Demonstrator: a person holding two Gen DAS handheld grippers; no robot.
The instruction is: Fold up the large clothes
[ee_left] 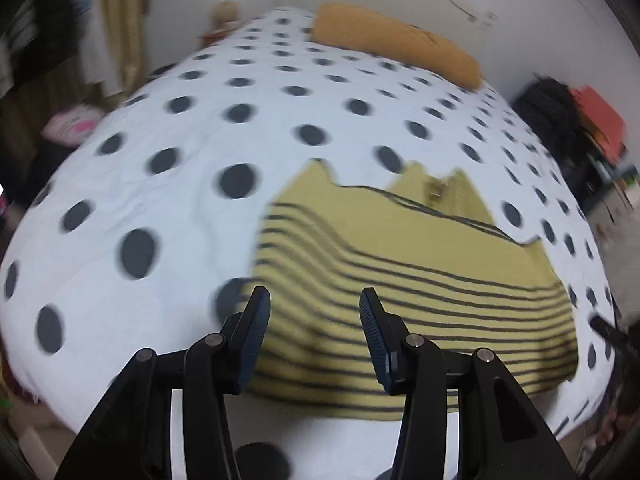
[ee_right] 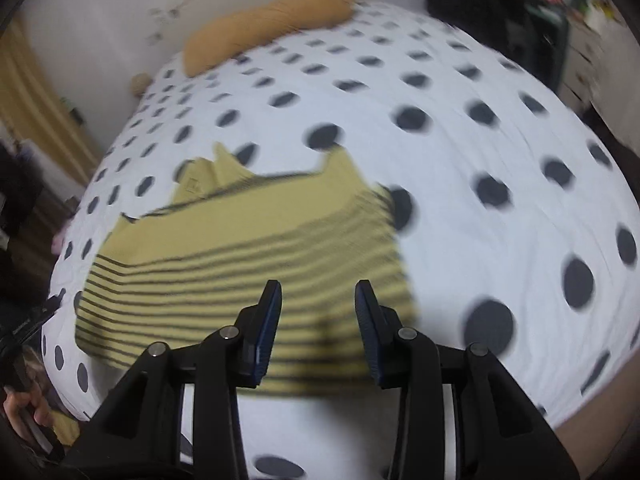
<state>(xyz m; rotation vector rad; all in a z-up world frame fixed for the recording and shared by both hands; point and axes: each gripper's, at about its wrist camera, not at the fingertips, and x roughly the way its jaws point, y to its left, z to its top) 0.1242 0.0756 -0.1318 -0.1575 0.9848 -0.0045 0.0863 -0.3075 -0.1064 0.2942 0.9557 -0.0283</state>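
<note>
A bed covered by a white sheet printed with large dark dots (ee_left: pixel 168 92) fills both views, with pale walls behind it and a long mustard-orange bolster pillow (ee_left: pixel 396 44) lying along its far edge, so the wide soft surface serves as the folding table. The left gripper (ee_left: pixel 315 340) hangs above the near edge of the bed with its jaws spread and nothing between the ribbed blue pads (ee_left: pixel 256 332); the cloth seen through the gap lies flat on the sheet below, not pinched. The right gripper (ee_right: pixel 318 328) matches it, jaws parted and empty, tilted down toward the same cloth. Both views are smeared with motion blur. Beyond the fingertips lies the task's thing, a pale yellow knitted garment with thin dark horizontal stripes (ee_left: pixel 420 264), spread at the near middle of the bed; in the left wrist view it sits ahead and to the right, in the right wrist view (ee_right: pixel 248 256) ahead and to the left, which puts it between the two hands. Its near part looks doubled over the far part, with a plain yellow layer and a small sewn label (ee_left: pixel 434 190) showing at the far edge, so I judge one fold is already laid and the open jaws mean it has been let go to settle. At the far left edge of the right wrist view a hand (ee_right: pixel 28 408) grips the other tool's handle.
</note>
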